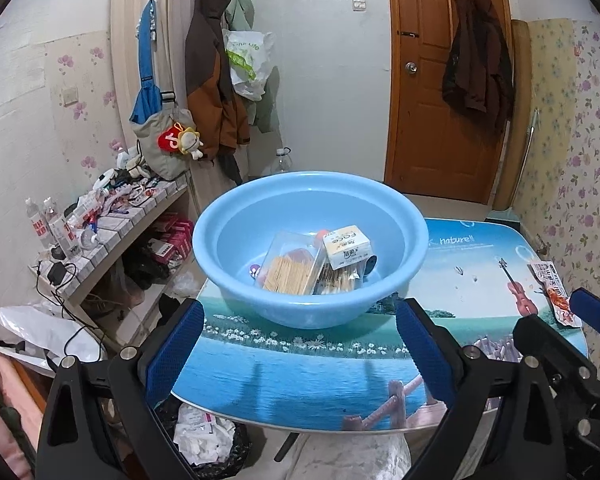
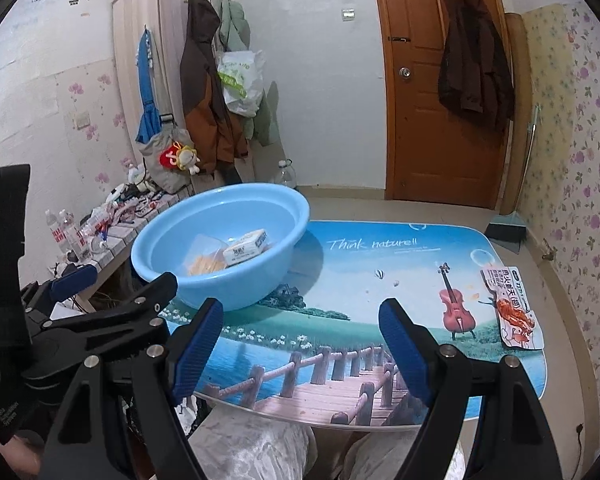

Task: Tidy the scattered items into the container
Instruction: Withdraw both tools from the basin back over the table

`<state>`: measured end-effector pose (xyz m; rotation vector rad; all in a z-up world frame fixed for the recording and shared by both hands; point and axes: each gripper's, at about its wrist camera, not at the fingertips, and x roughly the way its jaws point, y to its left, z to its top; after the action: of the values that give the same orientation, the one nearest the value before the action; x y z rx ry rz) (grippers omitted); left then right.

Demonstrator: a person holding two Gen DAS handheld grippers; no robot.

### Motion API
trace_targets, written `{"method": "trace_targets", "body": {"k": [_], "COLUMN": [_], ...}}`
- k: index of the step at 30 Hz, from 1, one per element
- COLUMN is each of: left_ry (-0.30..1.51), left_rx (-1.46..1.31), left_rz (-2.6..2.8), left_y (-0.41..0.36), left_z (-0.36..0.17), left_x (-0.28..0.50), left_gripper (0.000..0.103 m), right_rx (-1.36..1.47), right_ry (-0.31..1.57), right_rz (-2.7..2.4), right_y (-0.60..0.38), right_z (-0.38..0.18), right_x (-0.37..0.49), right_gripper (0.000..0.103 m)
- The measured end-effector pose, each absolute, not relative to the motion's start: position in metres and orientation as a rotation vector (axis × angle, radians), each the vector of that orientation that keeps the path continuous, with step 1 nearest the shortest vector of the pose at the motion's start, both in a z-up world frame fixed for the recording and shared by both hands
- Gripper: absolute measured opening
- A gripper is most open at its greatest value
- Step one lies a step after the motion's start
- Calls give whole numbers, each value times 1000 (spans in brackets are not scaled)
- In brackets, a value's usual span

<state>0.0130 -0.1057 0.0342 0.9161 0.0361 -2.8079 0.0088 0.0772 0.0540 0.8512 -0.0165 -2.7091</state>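
right gripper (image 2: 300,344): fingers apart, nothing between them, hanging over the near edge of the table (image 2: 340,280)
left gripper (image 1: 300,344): fingers apart too, empty, aimed straight at the basin (image 1: 236,216)
snack packet (image 2: 512,308): last loose item on the table, flat, at the far right edge, well apart from the basin on the side away from it
packet axis: long side runs front to back, roughly in line with the right gripper's pointing direction
direction from tongs: packet sits ahead and to the right of the right gripper's right finger, just past the violin print
nearer hand: right, by a clear margin; left gripper sits on the basin side
basin contents: tissue pack (image 1: 346,246), toothpick box (image 1: 290,270), more stuff underneath
step guess: nearly done; right gripper should swing right and grab the packet across its short side
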Motion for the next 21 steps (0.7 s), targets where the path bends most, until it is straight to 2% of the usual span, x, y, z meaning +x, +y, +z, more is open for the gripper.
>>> {"method": "trace_targets", "body": {"k": [21], "left_ry": [33], "left_rx": [927], "left_rz": [-2806], "left_y": [-104], "left_z": [29], "left_x": [16], "left_gripper": [102], "right_rx": [873], "right_ry": [-11], "right_rz": [-2726], "right_y": [81], "right_z": [47], "right_x": [7], "right_gripper": [82]}}
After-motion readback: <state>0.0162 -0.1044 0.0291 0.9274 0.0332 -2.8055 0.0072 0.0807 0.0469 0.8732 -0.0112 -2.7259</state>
